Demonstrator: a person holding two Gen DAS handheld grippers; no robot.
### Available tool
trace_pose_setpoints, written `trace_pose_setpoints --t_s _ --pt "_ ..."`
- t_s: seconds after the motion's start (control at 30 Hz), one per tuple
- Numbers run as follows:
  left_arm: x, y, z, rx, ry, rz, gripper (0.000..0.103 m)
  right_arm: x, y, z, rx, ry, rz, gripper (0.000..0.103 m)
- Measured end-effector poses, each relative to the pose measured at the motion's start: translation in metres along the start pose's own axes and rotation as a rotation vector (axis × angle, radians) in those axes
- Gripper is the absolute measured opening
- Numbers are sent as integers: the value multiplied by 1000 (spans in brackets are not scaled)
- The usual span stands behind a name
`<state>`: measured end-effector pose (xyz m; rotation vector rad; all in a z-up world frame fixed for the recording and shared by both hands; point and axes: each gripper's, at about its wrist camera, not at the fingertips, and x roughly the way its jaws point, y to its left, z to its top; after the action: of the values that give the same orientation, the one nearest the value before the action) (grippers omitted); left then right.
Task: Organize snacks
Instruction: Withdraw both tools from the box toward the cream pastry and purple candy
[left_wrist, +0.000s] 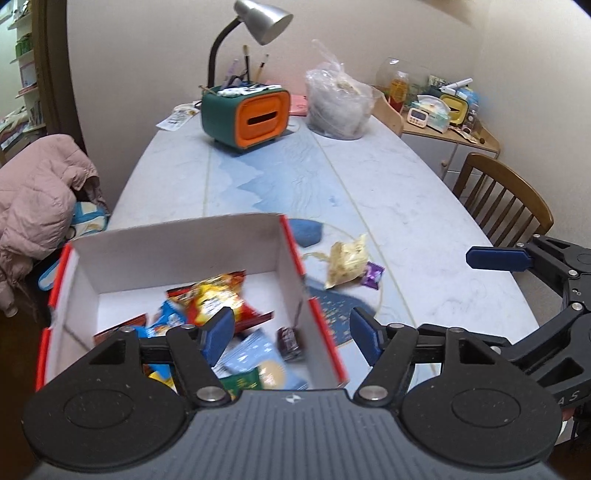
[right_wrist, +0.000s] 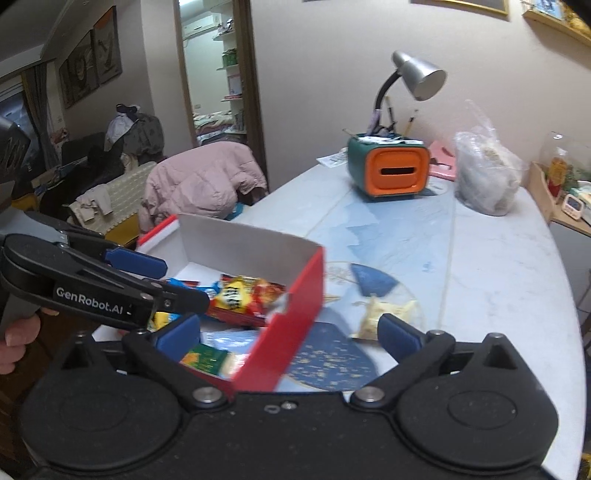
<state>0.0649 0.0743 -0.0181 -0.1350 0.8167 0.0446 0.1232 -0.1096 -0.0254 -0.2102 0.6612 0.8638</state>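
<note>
Two grippers hang released over the table (left_wrist: 424, 206): the left gripper (left_wrist: 291, 334) straddles the box (left_wrist: 177, 251) wall, gripping nothing, snacks (left_wrist: 218, 299) below its left pad. The right gripper (right_wrist: 288, 336), spread wide, straddles the red wall. A pale packet (left_wrist: 347, 262) lies outside, bare tabletop beyond.

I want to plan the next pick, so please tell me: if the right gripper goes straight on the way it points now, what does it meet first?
Probably the red side wall of the box, which lies between the open right gripper fingers. The pale snack bag on the table sits just right of that line. Depth is unclear.
</note>
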Motion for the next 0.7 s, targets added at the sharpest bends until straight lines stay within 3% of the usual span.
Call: trace_pose_setpoints --t_s 0.3,0.53,0.7 --pt "45 -53 25 57 42 -41 69 -4 -61 -11 -25 16 -36 103" --pt "89 -95 53 127 140 -46 69 5 -106 -16 -119 80 53 103" --pt "126 -105 69 126 229 -40 69 23 -130 -16 -165 122 105 103"
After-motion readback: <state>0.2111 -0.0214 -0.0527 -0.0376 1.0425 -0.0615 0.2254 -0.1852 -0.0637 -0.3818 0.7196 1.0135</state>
